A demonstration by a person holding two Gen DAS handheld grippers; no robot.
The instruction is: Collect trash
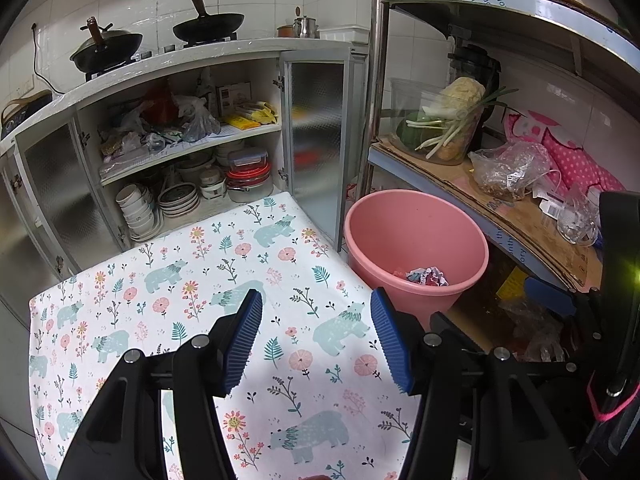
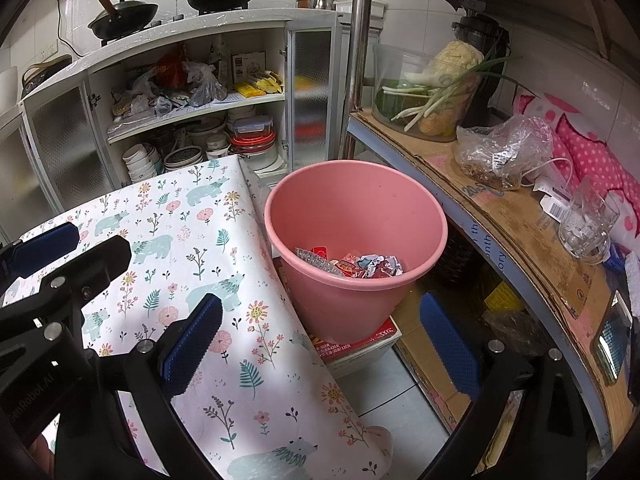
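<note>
Near: left gripper (image 1: 316,338) and right gripper (image 2: 320,346), both released, pads apart w/ nothing between, angled down. Left hovers over the bear-print tablecloth (image 1: 192,264), which shows no litter, so likely little is left to collect. Mid, approx. 1 o'clock from the left gripper: pink bucket (image 2: 356,216), set just beside the table edge for short drops; crumpled wrappers (image 2: 360,264) lie at its bottom. Far, 11 o'clock: open cabinet (image 1: 188,152) w/ bowls; woks (image 1: 208,26) above.
</note>
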